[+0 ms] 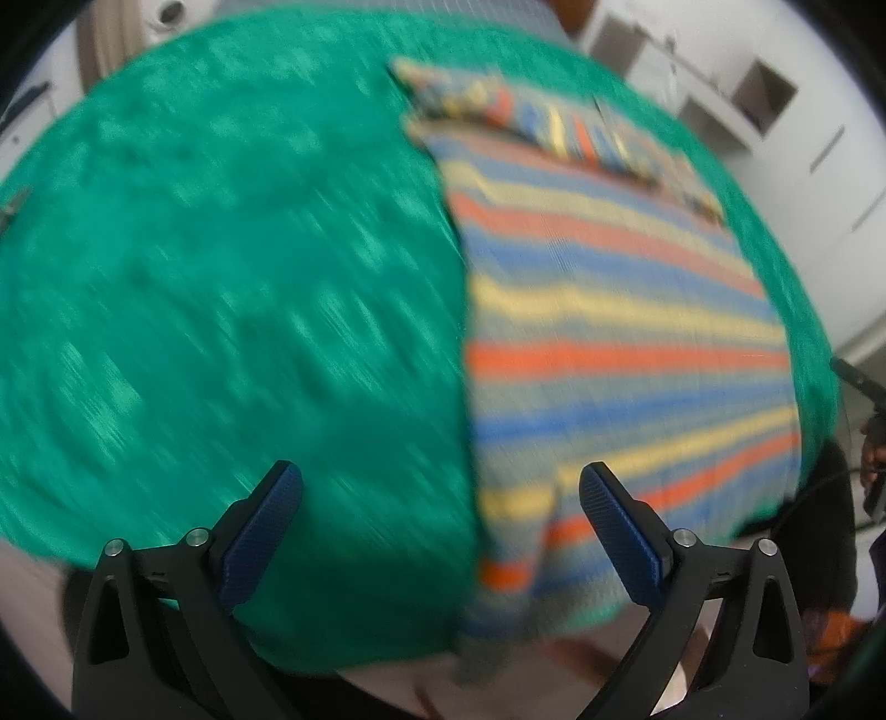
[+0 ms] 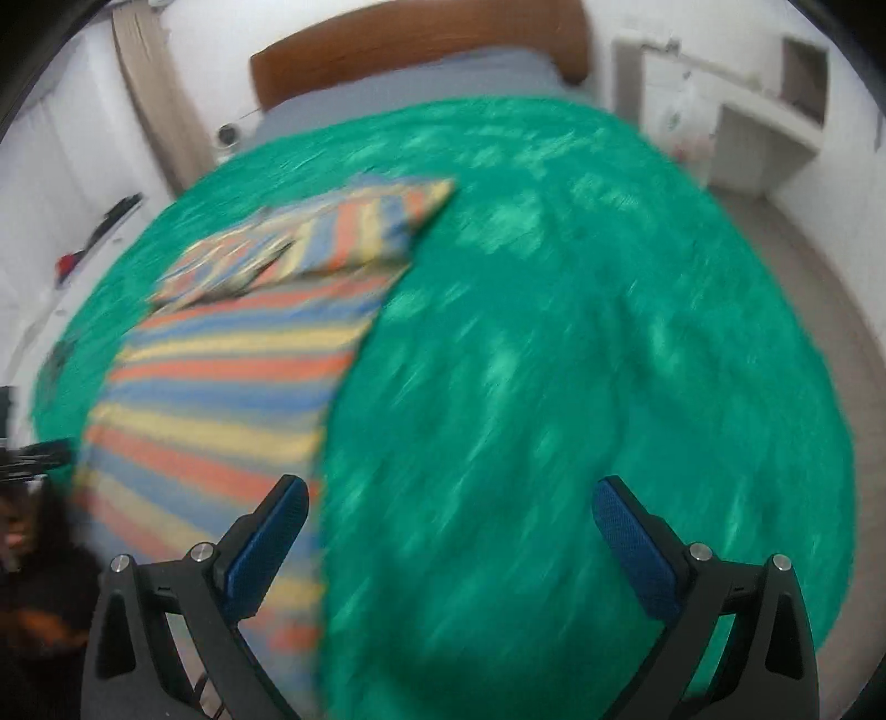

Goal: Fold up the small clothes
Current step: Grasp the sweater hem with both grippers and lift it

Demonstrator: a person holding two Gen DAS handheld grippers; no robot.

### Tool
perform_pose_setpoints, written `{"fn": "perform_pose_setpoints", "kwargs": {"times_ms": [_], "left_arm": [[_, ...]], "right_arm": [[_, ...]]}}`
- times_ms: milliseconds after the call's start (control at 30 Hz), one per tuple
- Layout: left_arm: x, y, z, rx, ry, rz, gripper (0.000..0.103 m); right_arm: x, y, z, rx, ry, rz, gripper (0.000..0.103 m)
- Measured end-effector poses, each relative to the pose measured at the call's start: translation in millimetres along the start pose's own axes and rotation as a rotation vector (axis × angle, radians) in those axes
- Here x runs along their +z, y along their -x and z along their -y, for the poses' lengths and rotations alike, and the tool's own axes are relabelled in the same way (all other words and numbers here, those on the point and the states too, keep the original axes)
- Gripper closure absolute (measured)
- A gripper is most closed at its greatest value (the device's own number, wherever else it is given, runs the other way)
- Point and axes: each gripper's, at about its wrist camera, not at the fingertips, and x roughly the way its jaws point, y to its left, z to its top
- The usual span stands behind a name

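Both tools are spread wide and hold nothing. Left gripper [image 1: 440,498] hangs above the near edge of the bed, its left blue pad [image 1: 260,531] over bare green blanket [image 1: 221,277] and its right pad over the near end of the striped garment [image 1: 609,310]. Right gripper [image 2: 451,515] hangs likewise, its left pad [image 2: 266,545] over the garment's [image 2: 221,376] right edge and its other pad over green.

Motion blur smears both views, so weave, seams and the garment's exact kind cannot be made out. Its near end droops over the bed's edge and is partly cut off behind the gripper bodies. A dark shape at the lower left of the right wrist view is too blurred to identify.

To the right of the garment the blanket [image 2: 581,360] lies wide and bare; in the left wrist view an equally broad bare stretch lies to its left.

Flat on the blanket, the garment shows bands of orange, yellow and blue running across it. At its far end a portion [image 2: 310,238] is doubled back on top, stripes turned crosswise to the rest.

Farther off a grey sheet and a brown headboard [image 2: 415,44] stand at the bed's far end, with white walls and recessed shelves [image 2: 775,111] to the right.
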Motion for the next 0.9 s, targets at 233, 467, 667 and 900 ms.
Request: {"fn": "perform_pose_setpoints", "kwargs": {"times_ms": [233, 467, 667, 900], "left_arm": [[-13, -22, 13, 0.043, -0.028, -0.165, 0.030], [-16, -22, 4, 0.028, -0.034, -0.225, 0.097], [-12, 11, -4, -0.011, -0.050, -0.194, 0.099], [49, 53, -28, -0.166, 0.037, -0.068, 0.099]], "right_arm": [[-58, -15, -24, 0.156, -0.078, -0.266, 0.014], [-71, -63, -56, 0.174, 0.005, -0.443, 0.054], [-64, -47, -50, 0.207, -0.022, -0.438, 0.097], [-7, -6, -48, 0.378, -0.115, -0.244, 0.097]]}}
